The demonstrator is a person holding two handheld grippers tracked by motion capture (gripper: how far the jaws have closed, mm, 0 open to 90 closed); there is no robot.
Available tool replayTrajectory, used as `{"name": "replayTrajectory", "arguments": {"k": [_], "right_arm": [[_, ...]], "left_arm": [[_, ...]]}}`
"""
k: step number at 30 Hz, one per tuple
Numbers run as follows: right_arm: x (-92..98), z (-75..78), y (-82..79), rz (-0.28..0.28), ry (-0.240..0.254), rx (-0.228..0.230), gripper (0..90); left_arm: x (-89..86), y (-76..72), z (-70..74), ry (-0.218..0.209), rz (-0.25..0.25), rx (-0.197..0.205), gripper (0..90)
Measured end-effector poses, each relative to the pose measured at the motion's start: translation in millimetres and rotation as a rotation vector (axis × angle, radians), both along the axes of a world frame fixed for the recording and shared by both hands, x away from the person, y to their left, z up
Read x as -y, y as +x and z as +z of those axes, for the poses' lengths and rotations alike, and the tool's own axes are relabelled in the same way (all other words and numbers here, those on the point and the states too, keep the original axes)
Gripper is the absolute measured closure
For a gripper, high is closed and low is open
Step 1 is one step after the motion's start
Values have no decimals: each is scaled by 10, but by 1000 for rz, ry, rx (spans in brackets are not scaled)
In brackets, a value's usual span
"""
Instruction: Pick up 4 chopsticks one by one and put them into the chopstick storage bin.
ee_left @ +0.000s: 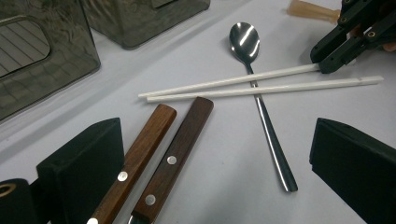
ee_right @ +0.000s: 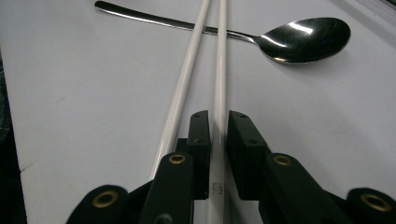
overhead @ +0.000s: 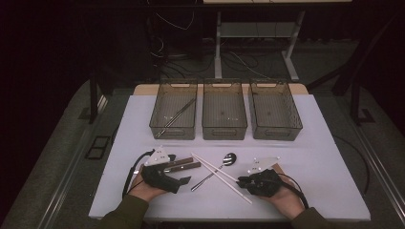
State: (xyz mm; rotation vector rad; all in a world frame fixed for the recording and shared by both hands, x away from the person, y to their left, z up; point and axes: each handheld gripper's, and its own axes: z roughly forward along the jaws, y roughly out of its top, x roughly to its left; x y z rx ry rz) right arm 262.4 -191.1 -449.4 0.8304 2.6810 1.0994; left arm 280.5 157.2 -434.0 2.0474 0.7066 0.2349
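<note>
chopsticks (overhead: 221,173) across spoon (overhead: 216,170), before bins (overhead: 224,110)

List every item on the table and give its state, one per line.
Left gripper: open, jaws astride two wooden handles.
Right gripper: shut on one white chopstick.
Other white chopstick: loose, lying alongside, outside the jaws.
Spoon: flat, bowl up, under both chopsticks.
Wooden handles: side by side on the table.
Left bin: holds a thin metal utensil.
Middle bin: looks empty.
Right bin: looks empty.

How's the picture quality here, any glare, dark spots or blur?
High view: dim, surroundings nearly black, table evenly lit. Left gripper view: sharp, with glare on the spoon bowl. Right gripper view: the right hand-held gripper is soft up close around a chopstick; the spoon bowl glints.
</note>
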Motion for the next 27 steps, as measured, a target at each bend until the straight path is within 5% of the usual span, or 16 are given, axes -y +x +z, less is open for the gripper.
{"name": "replayTrajectory", "arguments": {"k": [9,27], "right_arm": [[-5,-9,-29,-8,-11,32,837],[79,82,23,-39,18,-4,843]], "left_arm": [[7,-1,-1,2,-1,1,17],[18,-6,6,9,-11,6,20]]}}
